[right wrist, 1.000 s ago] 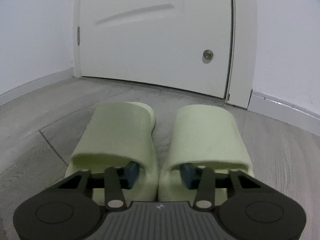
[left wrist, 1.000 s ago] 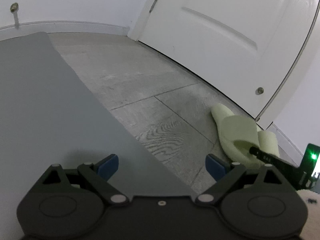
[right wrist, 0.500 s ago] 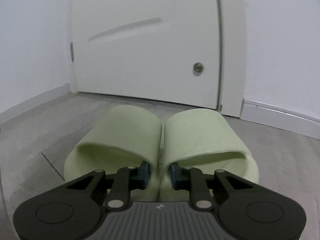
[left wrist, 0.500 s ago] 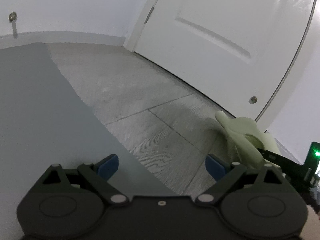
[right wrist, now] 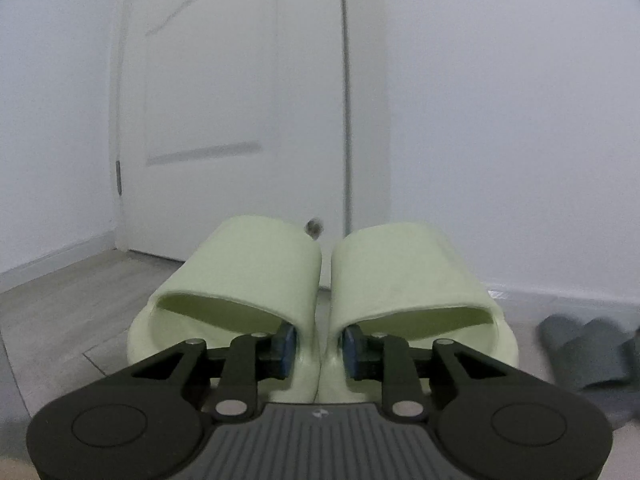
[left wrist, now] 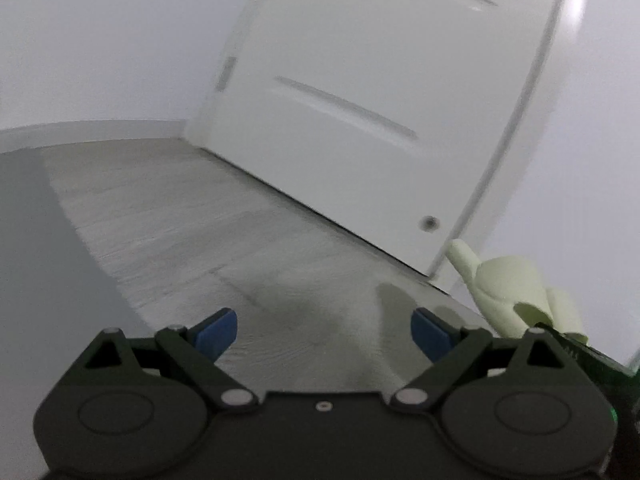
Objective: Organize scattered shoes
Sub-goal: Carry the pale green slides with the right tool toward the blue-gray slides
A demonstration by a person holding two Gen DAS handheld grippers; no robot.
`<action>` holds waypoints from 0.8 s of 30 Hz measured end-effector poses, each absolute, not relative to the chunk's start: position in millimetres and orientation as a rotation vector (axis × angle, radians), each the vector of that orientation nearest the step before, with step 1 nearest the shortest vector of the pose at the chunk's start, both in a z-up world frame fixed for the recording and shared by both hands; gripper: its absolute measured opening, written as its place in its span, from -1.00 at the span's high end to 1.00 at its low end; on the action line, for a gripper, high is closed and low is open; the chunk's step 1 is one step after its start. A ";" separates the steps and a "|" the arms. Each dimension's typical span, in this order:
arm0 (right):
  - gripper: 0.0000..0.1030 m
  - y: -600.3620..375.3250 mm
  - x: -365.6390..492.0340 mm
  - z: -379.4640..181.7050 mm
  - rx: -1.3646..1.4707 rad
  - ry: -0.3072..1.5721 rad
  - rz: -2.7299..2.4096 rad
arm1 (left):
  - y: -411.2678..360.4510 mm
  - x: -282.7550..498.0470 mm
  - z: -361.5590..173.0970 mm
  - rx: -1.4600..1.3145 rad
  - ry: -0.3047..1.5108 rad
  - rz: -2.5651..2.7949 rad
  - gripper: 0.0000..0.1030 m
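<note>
Underfoot, grey wood-grain floor [left wrist: 224,236], white door [left wrist: 380,92].

The pair of pale green foam slides [right wrist: 320,304] hides its own heels behind the right tongs [right wrist: 318,350], and the blue pads [right wrist: 289,346] are half tucked under the straps. From the left wrist view the slides [left wrist: 508,292] are cut off by the tongs' body. Grey slippers [right wrist: 588,354] at the right edge are smeared with blur. The door's small round knob [right wrist: 315,227] is fuzzy too.

no readable text, labels, brands or numbers on anything in view
</note>
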State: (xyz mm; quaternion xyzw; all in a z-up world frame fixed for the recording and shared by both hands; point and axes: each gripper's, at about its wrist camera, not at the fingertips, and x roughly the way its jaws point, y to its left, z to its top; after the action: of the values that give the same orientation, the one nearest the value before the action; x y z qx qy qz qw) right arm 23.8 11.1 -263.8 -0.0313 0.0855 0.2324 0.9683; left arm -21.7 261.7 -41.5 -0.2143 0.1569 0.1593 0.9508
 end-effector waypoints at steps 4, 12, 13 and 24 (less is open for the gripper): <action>0.42 -43.7 0.2 -262.7 -0.006 0.172 0.397 | 225.5 -5.7 -23.3 -0.388 0.319 0.255 -0.84; 0.42 -121.8 -18.3 -277.7 0.118 0.272 0.224 | 137.8 29.4 -1.1 -0.317 0.315 0.071 -0.84; 0.42 -131.5 -20.7 -279.6 0.133 0.285 0.203 | 126.8 34.6 0.5 -0.309 0.314 0.037 -0.84; 0.41 -206.7 -15.1 -308.8 0.251 0.469 -0.052 | 41.6 87.1 -20.8 -0.252 0.386 -0.222 -0.84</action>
State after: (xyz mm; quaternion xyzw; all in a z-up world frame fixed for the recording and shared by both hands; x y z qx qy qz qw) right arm -15.1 -206.7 -308.8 0.1239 0.2318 -0.0258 0.9645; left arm 87.1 41.6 -20.8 -0.1248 0.1909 -0.1100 0.9674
